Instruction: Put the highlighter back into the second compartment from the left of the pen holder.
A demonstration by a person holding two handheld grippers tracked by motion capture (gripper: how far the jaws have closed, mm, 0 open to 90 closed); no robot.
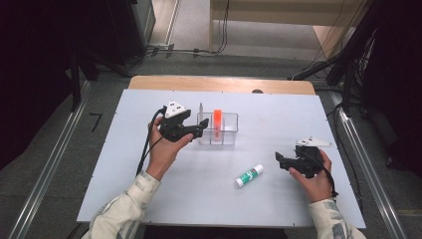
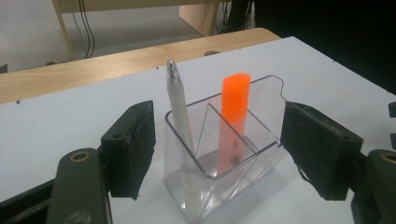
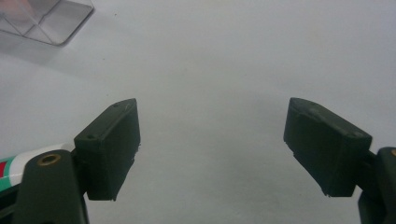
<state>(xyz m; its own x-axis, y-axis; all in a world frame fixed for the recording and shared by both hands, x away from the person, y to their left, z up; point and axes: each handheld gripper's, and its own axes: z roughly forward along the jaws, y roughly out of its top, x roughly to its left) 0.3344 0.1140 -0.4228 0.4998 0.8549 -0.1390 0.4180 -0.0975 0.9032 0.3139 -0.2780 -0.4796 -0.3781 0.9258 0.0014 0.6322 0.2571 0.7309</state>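
While spread wide, left gripper (image 2: 217, 154) fingers (image 2: 130, 144) empty.

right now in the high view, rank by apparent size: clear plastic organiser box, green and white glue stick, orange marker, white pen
1. clear plastic organiser box
2. green and white glue stick
3. orange marker and white pen: both partly inside the box, too close to rank

Pen (image 2: 180, 112) and marker (image 2: 233, 116) stand in holder (image 2: 261, 156).

A white table (image 1: 149, 189) takes up the middle. Along its far edge runs a wooden board (image 1: 219, 83). Beyond the table, cables (image 1: 189, 51) trail across the grey floor. Metal rails (image 1: 50, 169) lie on the floor at either side of the table.
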